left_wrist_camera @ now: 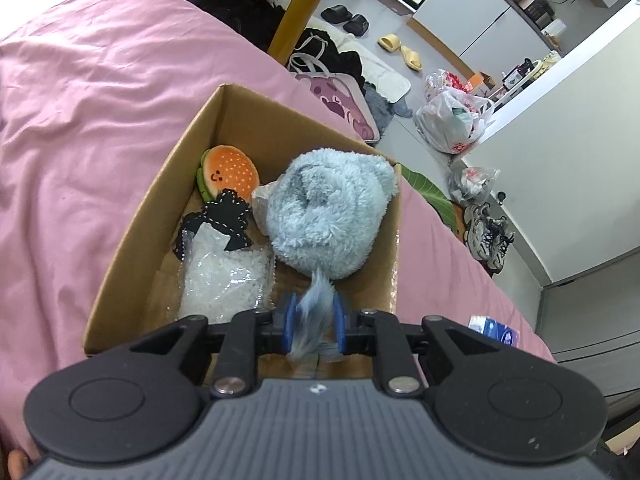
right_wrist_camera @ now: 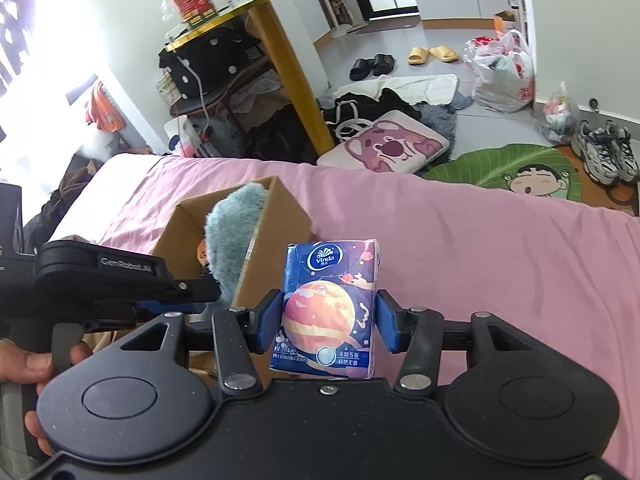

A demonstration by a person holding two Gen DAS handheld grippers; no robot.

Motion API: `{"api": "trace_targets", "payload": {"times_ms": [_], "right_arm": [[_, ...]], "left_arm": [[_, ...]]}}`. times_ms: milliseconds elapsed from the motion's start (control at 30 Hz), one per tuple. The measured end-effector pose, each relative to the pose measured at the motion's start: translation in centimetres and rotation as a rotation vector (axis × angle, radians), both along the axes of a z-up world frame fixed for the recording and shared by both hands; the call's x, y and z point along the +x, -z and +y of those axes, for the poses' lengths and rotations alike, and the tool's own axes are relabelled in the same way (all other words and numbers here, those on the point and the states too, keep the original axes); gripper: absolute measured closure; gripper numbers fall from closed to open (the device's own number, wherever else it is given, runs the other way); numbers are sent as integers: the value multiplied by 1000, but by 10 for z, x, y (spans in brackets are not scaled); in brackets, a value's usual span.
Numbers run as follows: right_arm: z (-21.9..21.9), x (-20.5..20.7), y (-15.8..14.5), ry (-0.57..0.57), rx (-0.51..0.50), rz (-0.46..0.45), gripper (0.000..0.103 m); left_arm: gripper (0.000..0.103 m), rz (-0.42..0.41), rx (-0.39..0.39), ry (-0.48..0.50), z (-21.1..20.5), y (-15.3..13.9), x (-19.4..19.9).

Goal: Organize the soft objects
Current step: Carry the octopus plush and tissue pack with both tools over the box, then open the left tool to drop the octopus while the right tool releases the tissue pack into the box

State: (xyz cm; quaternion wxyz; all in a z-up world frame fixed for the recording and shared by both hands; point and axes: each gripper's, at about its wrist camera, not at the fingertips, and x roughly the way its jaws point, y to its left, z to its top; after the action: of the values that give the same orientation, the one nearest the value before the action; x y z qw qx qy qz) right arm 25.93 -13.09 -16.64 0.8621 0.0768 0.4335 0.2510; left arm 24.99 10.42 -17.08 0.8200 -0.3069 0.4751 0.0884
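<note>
A fluffy blue plush [left_wrist_camera: 328, 212] is lying inside the cardboard box [left_wrist_camera: 132, 232], on the right side, and a tuft of its fur is pinched between the blue fingers [left_wrist_camera: 290, 322] of the left gripper [left_wrist_camera: 314, 322]. The plush is mostly set down already, but it has not been let go. Beside it in the box, a small burger plush [left_wrist_camera: 230, 174], a black ribbon bow [left_wrist_camera: 224, 220] and a clear bag of white beads [left_wrist_camera: 224, 280] are packed on the left side. So most of the soft things seem to be put away.

A pack of Vinda tissues [right_wrist_camera: 330, 308] is clamped upright between the fingers of the right gripper [right_wrist_camera: 330, 320], just beside the box and above the pink bed sheet [right_wrist_camera: 460, 240]. It is probably the next thing to be dropped in. There looks to be little room left in the box.

In the right wrist view, the box is mostly covered by the left gripper, and only the top of the blue plush can be seen. The near wall of the box is cut off by the gripper body in the left wrist view. What kind of animal the blue plush is cannot be told. Part of a hand [right_wrist_camera: 32, 364] is seen at the left edge.
</note>
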Motion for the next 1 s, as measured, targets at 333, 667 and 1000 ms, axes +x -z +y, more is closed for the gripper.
{"api": "trace_targets", "payload": {"times_ms": [333, 667, 1000], "right_arm": [[30, -4, -11, -56, -17, -19, 54], [60, -11, -20, -106, -37, -35, 54], [93, -17, -16, -129, -33, -17, 54]], "left_arm": [[54, -14, -8, -55, 17, -15, -8], [24, -20, 50, -118, 39, -31, -24], [21, -33, 42, -146, 57, -36, -32]]}}
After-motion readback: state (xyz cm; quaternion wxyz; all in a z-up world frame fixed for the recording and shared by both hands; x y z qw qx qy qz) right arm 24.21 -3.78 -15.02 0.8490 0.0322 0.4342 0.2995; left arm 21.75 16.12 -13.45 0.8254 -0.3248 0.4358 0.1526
